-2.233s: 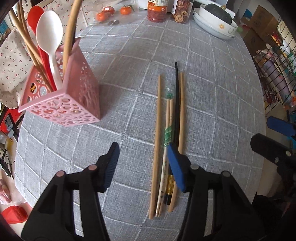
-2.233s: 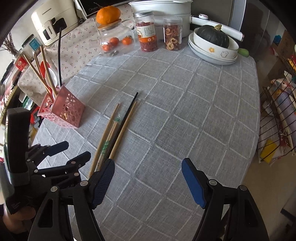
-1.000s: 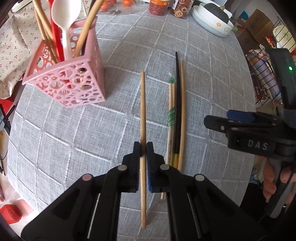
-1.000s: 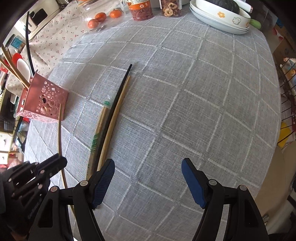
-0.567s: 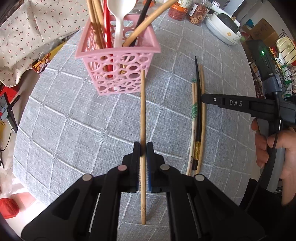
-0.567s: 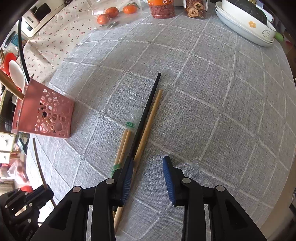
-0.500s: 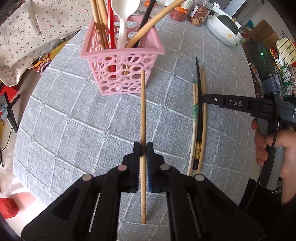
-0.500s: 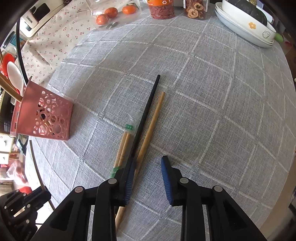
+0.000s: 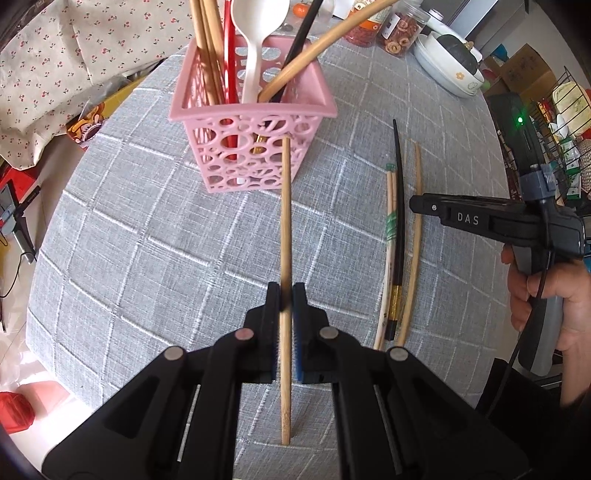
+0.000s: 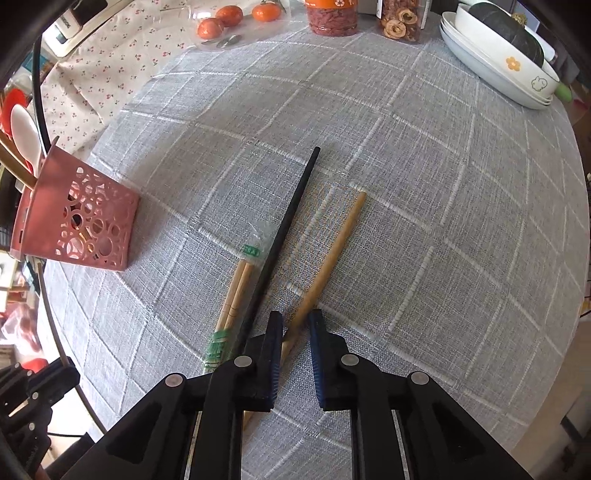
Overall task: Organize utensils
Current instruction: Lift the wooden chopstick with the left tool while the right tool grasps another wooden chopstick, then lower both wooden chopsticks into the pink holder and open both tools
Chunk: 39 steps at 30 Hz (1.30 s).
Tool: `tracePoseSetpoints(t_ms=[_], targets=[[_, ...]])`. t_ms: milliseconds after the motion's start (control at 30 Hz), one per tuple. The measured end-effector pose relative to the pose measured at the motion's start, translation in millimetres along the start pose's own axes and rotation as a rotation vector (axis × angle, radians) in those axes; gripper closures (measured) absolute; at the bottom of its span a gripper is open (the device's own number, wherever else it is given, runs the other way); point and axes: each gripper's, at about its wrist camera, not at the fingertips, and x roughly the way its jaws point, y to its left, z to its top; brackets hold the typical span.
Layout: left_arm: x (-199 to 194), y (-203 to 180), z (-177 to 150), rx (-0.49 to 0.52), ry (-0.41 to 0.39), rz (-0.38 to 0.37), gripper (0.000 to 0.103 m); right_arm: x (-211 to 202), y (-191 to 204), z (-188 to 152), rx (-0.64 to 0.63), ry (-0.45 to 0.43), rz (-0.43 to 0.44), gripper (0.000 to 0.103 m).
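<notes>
A grey checked cloth (image 10: 424, 206) covers the table; jars (image 10: 334, 16) and stacked dishes (image 10: 495, 62) line its far edge, a floral cloth (image 9: 55, 62) hangs off the left. The pink holder (image 9: 255, 129) stands near the left edge. The left gripper (image 9: 286, 295) pinches a bamboo stick (image 9: 285, 206) pointing at the holder. The right gripper (image 10: 295, 325), narrowly open, straddles a second stick (image 10: 328, 258) beside the black chopstick (image 10: 288, 221) and wrapped pair (image 10: 236, 291), mid-table; open cloth lies right

We see a round table (image 10: 424, 229) under grey checked cloth, carrying a pink basket (image 9: 255, 147), loose chopsticks (image 10: 295, 206), jars (image 10: 332, 18) and stacked dishes (image 10: 491, 70).
</notes>
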Motion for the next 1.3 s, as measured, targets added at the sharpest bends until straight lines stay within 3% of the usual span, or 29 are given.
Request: tracePoseSetpoints(t_ms=[233, 467, 667, 867, 1033, 1300], targets=[[1, 0, 0, 0.0, 0.002, 0.001, 0.096, 4, 16, -3, -0.024, 0.058, 0.034, 0.092], [1, -1, 0, 0.002, 0.002, 0.0, 0.096, 6, 24, 6, -0.024, 0.019, 0.003, 0.09], [2, -1, 0, 0.0, 0.004, 0.0, 0.096, 11, 52, 11, -0.122, -0.005, -0.064, 0.092], [-2, 0, -1, -0.005, -0.002, -0.008, 0.096, 7, 60, 8, -0.107, -0.025, -0.034, 0.097], [-26, 3, -1, -0.015, -0.07, -0.027, 0.096, -37, 61, -6, -0.129, -0.126, 0.017, 0.097], [-85, 6, -2, -0.028, -0.251, -0.025, 0.096, -118, 65, -29, -0.146, -0.332, 0.094, 0.097]])
